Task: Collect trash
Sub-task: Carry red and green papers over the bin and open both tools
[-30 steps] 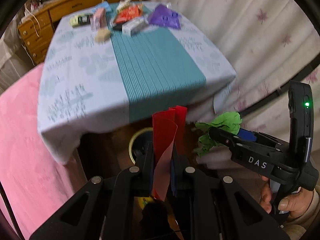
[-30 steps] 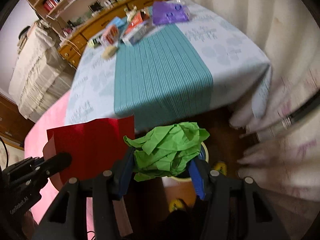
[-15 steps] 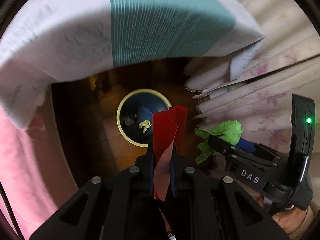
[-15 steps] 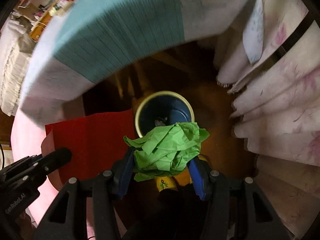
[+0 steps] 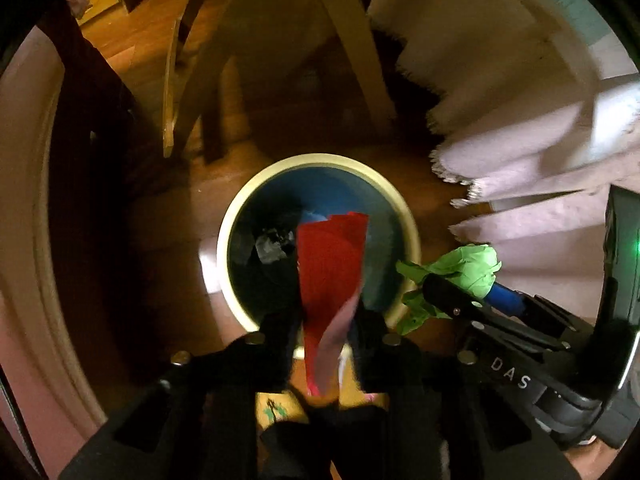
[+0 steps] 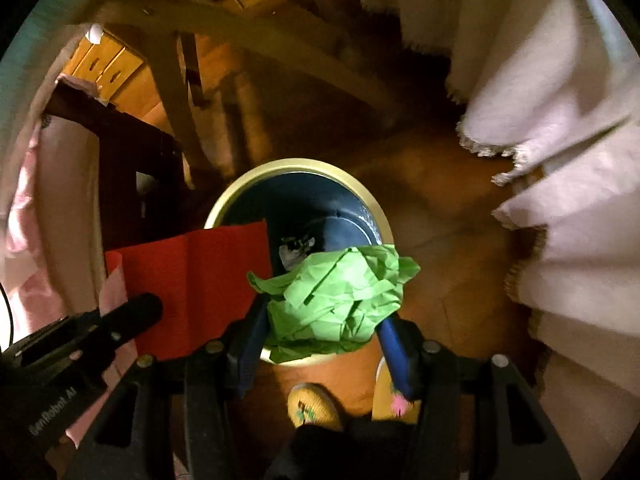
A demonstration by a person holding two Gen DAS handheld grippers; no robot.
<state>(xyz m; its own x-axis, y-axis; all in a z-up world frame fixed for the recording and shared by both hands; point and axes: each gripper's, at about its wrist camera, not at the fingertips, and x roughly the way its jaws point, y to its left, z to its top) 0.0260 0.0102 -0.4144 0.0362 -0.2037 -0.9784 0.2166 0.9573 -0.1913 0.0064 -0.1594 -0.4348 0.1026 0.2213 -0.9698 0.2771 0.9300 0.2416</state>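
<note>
Hanging over the bin (image 5: 320, 164), flat red paper (image 5: 330, 256) between the opening left claw (image 5: 326, 320); right claw (image 6: 324, 332) pinching crumpled green paper (image 6: 340, 292).

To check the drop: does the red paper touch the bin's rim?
Cannot tell. In the left wrist view the red paper overlaps the bin, but no view shows contact or gap.

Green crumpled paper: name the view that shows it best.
The right wrist view: the green crumpled paper fills the centre, between the right gripper fingers, above the bin. The left wrist view shows it small, side-on, partly hidden by that gripper.
</note>
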